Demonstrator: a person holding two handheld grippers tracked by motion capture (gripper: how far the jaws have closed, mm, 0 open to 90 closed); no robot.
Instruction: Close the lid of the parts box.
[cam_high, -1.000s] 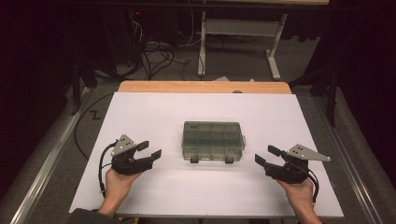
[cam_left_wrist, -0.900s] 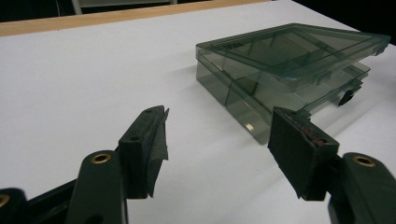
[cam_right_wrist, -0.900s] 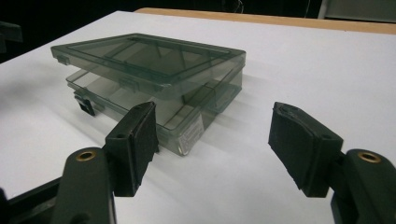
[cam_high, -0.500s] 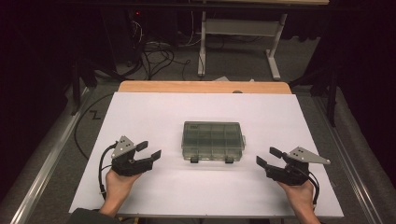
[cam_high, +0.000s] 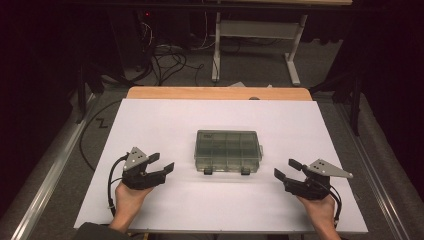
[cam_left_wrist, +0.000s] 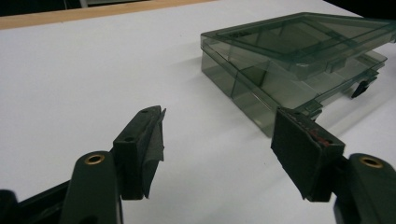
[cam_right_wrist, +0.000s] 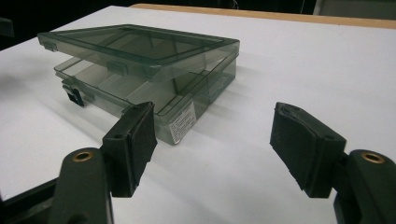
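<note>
Smoky clear plastic compartment box (cam_high: 228, 151) mid-bench (cam_high: 165, 120), lid slightly ajar, latches facing person. Left gripper (cam_high: 162, 164) and right gripper (cam_high: 284, 170) flank it – jaws wide open, holding nothing. Looks light, rigid, slick – probably best grabbed at front lid lip.

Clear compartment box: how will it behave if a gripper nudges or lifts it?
The compartment box looks like thin rigid plastic, empty, so probably light and apt to slide on the smooth white table. Its lid sits ajar, latches undone, so it may flap open when lifted.
</note>
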